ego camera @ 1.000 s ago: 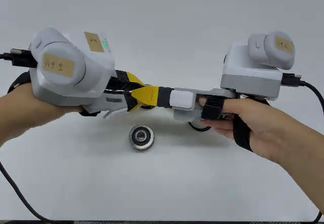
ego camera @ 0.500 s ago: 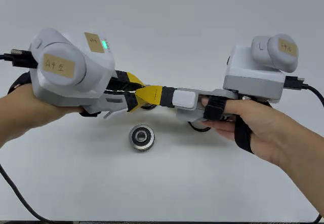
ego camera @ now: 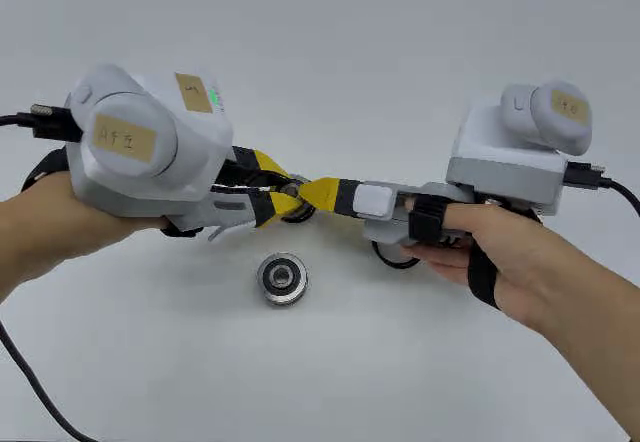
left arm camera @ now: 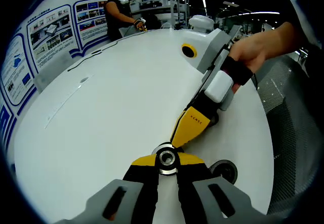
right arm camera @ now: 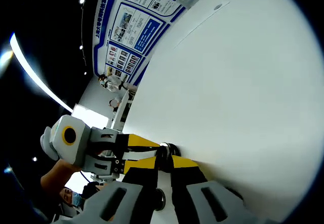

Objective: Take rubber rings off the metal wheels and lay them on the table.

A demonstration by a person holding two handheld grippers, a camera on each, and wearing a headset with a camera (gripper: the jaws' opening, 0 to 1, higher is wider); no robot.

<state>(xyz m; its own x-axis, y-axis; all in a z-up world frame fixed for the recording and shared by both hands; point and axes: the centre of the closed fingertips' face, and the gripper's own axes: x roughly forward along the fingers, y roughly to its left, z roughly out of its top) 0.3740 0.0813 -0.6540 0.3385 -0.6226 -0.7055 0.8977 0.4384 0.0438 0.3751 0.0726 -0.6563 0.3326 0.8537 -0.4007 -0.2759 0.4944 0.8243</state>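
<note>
My left gripper (ego camera: pixel 283 202) is shut on a small metal wheel (ego camera: pixel 297 210) held in the air above the white table (ego camera: pixel 330 52). In the left gripper view the wheel (left arm camera: pixel 167 158) sits between the yellow jaws of the left gripper (left arm camera: pixel 167 165). My right gripper (ego camera: pixel 306 197) comes in from the right, its jaws pinched on the black rubber ring at the wheel's rim (right arm camera: pixel 164 150). A second wheel (ego camera: pixel 283 277) with its black ring lies flat on the table below them.
A loose black rubber ring (ego camera: pixel 393 258) lies on the table under the right gripper's body. Cables trail off both grippers. Far across the room, display boards (left arm camera: pixel 45 36) and a person (left arm camera: pixel 119 11) stand.
The right gripper has drawn a little to the right and tilted, so the held wheel shows more between the jaws. The left gripper has shifted slightly right and down.
</note>
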